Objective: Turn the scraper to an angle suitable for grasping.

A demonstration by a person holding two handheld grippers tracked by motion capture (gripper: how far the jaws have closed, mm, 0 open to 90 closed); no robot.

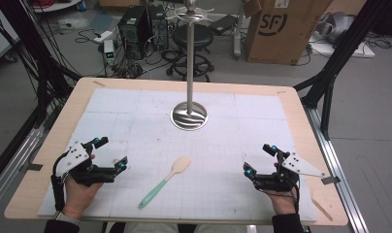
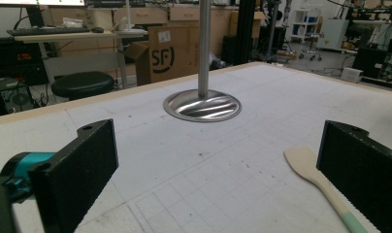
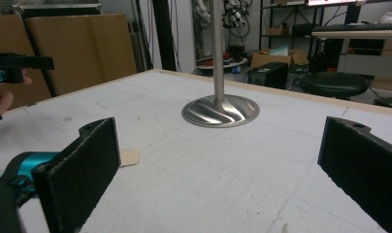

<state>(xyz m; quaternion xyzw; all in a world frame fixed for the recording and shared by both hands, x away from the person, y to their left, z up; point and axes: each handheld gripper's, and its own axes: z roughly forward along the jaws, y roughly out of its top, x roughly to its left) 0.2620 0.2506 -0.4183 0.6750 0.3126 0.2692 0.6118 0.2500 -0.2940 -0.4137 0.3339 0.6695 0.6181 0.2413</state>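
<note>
A spatula (image 1: 165, 182) with a pale head and a mint-green handle lies flat on the white grid mat (image 1: 223, 145), near the front middle. My left gripper (image 1: 110, 154) rests at the front left, open, nothing between its jaws. In the left gripper view that gripper (image 2: 222, 150) stands wide open, and the spatula (image 2: 305, 165) lies just inside its right jaw, apart from it. My right gripper (image 1: 258, 159) sits at the front right, also open and empty. In the right gripper view, my right gripper (image 3: 218, 155) faces the stand, and the spatula tip (image 3: 128, 156) peeks out beside its left jaw.
A metal stand (image 1: 189, 116) with a round base and a tall pole rises at the mat's far middle. A thin wooden strip (image 1: 322, 208) lies by the front right edge. Behind the table are a cardboard box (image 1: 281, 29), a stool (image 1: 194, 36), a computer tower (image 1: 133, 26) and cables.
</note>
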